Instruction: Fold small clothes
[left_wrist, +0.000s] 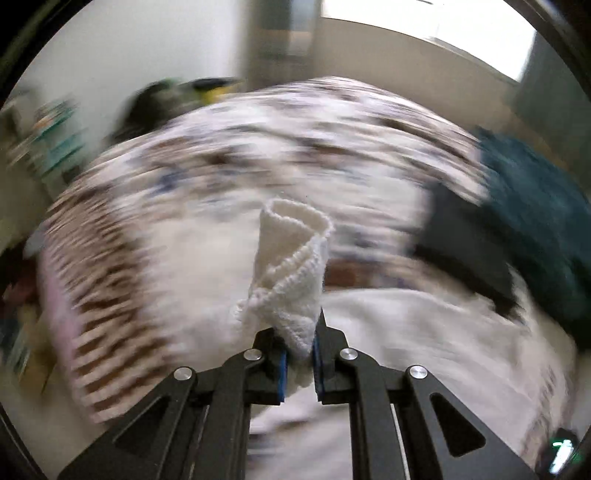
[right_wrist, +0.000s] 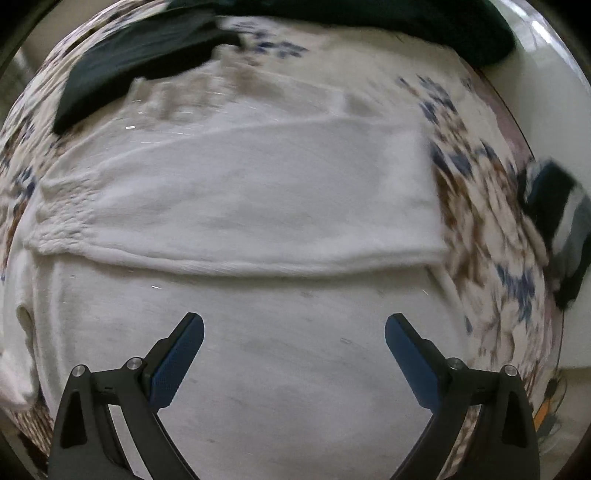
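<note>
While a bunched fold of the white garment (left_wrist: 288, 273) is clamped between the closed jaws of the left gripper (left_wrist: 299, 350), the right gripper (right_wrist: 293, 332) is held wide apart with nothing between its jaws.

The white garment is spread flat on the patterned bedspread (right_wrist: 480, 221), with one layer folded over across its middle. Dark garments (right_wrist: 140, 55) are seen on the bedspread just beyond the white garment's far edge. Background detail is blurred.

A home, likely a bedroom, is showing here: a flower-print bedsheet (left_wrist: 280, 155) is covering a bed, clothes (right_wrist: 258, 206) are lying on it, and a bright window (left_wrist: 443, 33) is lighting plain walls.
</note>
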